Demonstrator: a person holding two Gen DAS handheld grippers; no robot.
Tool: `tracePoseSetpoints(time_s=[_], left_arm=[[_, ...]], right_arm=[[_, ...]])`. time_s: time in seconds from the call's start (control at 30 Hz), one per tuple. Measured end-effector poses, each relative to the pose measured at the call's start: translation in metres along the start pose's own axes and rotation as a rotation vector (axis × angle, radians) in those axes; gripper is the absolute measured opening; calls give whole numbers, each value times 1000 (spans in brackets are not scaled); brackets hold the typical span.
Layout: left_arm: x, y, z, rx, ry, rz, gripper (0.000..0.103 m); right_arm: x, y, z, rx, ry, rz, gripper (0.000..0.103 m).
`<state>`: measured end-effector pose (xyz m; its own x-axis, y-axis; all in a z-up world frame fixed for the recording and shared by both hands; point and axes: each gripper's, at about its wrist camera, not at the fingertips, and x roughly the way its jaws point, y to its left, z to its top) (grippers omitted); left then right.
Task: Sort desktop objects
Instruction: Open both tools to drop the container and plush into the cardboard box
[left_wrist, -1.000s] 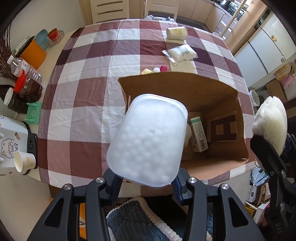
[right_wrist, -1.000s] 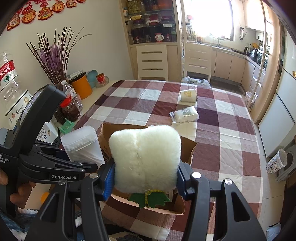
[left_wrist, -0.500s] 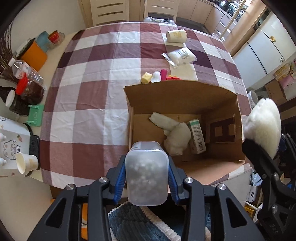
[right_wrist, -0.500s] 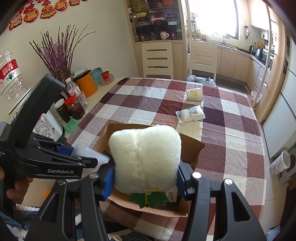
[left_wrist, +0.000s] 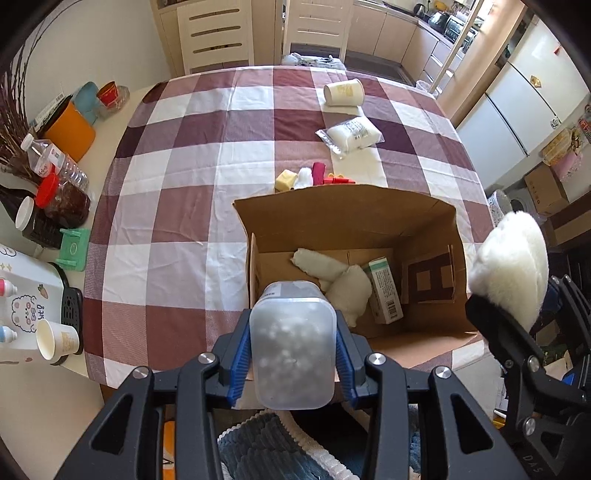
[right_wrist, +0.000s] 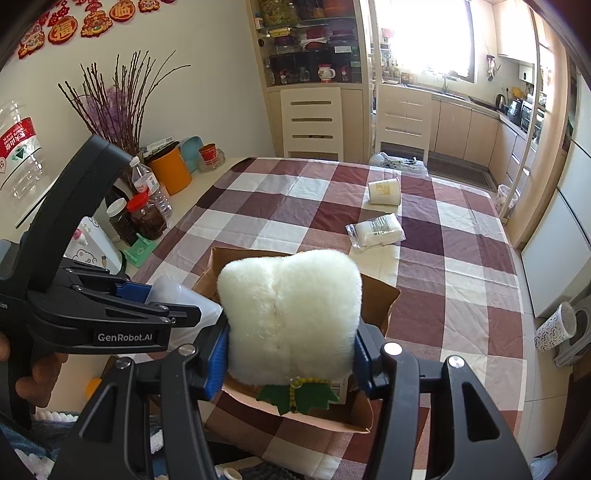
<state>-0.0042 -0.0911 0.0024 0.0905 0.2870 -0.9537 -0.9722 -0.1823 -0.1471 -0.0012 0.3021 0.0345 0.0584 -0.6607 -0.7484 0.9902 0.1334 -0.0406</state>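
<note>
The translucent rectangular plastic tub of small white balls (left_wrist: 292, 347) sits clamped between the blue pads of the left gripper (left_wrist: 291, 354), whose jaws are drawn in narrow against the tub's two long sides. It hangs over the near left corner of the open brown cardboard box (left_wrist: 347, 218), which lies just ahead of the fingertips. To set it down well, I would carry it forward past the near wall, lower it onto the bare floor at the box's left, short of the plush already there, and let go only once its base rests flat; dropped from height, the tub would likely tip and roll onto the carton.

The fluffy white plush toy with a green felt leaf collar (right_wrist: 290, 314) is squeezed between the pads of the right gripper (right_wrist: 290, 354), jaws about half spread, the soft body bulging above them. It waits over the box's near right side; it should go in second so the two tools do not cross.

Inside the box, beyond the left fingertips: one white plush piece (left_wrist: 338, 277) and one white-and-green carton (left_wrist: 384, 291).

Behind the far wall: a huddle of small yellow, white and red bits (left_wrist: 314, 175), about four, partly hidden. Farther out on the maroon-and-white checked tablecloth (left_wrist: 177, 206): one clear bag of white stuffing (left_wrist: 352, 133) and one paper cup on its side (left_wrist: 343, 93). To the left of the fingers, off the cloth, one upright paper cup (left_wrist: 57, 338).
</note>
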Motion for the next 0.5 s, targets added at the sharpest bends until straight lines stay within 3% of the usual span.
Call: tracePoseSetpoints(time_s=[0.5], left_arm=[[1, -5, 5, 12, 3, -3, 40]], right_arm=[[0, -5, 0, 0, 4, 1, 55]])
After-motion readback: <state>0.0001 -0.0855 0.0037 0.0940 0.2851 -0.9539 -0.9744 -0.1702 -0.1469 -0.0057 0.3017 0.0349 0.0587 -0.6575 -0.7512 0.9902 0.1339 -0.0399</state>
